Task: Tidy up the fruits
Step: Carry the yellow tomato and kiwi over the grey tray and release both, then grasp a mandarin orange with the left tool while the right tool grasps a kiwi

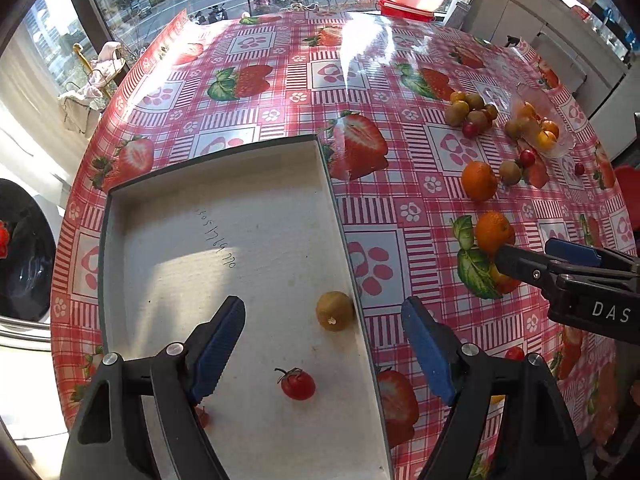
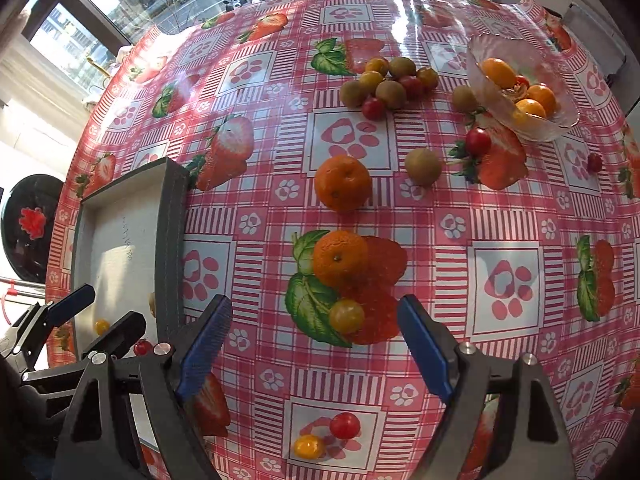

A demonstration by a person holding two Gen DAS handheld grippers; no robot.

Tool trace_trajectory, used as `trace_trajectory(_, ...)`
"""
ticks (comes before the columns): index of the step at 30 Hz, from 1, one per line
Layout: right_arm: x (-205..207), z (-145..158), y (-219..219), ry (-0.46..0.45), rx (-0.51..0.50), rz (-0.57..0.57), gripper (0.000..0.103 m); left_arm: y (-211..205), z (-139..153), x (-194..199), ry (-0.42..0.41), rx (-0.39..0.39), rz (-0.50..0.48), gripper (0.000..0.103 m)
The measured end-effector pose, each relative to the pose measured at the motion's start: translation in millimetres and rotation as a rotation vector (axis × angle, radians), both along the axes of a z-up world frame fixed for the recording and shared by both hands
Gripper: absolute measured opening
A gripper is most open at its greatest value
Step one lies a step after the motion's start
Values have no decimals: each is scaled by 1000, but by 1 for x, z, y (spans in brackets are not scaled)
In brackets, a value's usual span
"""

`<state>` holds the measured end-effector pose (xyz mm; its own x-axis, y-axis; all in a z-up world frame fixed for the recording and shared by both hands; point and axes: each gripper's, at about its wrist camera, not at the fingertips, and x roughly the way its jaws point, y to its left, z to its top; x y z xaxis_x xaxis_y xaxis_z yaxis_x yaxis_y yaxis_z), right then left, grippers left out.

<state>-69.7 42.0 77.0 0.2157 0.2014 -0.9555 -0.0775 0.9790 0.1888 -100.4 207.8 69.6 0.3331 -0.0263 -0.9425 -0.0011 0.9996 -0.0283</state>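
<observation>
Both jaws stand spread and empty. The left hand-held gripper (image 1: pixel 324 344) hangs over the shallow white tray (image 1: pixel 224 216), where a cherry tomato (image 1: pixel 298 385) and a greenish kiwi berry (image 1: pixel 335 311) already lie. The right hand-held gripper (image 2: pixel 316 340) hovers above a small yellow-green tomato (image 2: pixel 346 315), just beside a dimpled mandarin (image 2: pixel 340 258) on the glossy checked surface (image 2: pixel 460 292). I'd drop straight down and straddle the tomato: it's round, slick, thin-skinned, so close softly. More fruit sits near the glass bowl (image 2: pixel 560 120).

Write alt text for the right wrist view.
The open right hand-held gripper hovers over a yellow-green tomato below two oranges on a strawberry-print tablecloth; a grey tray lies left, a glass bowl far right.
</observation>
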Motion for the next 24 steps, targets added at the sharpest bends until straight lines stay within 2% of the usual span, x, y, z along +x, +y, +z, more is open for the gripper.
trace_trajectory(7,32,-5,-55,-27,-52,-90,87,-55,4,42,-34,-47,-48,81)
trace_trajectory(10,43,-11,-68,-26,-46,-90,80,-76,-4,62,-36,-39,-79,81)
trace_trajectory(12,49,-13,-75,-17,-15,-87,72,-87,-10,73,-33,-31,-98,81)
trace_trajectory(16,59,-20,-86,4,47,-93,65,-106,-20,91,-36,-9,-143,81)
trace_trajectory(18,64,-24,-90,14,65,-86,58,-111,-25,96,-34,-9,-151,81)
trace_trajectory(24,73,-32,-102,52,216,-107,57,-121,-38,105,-17,12,-175,81)
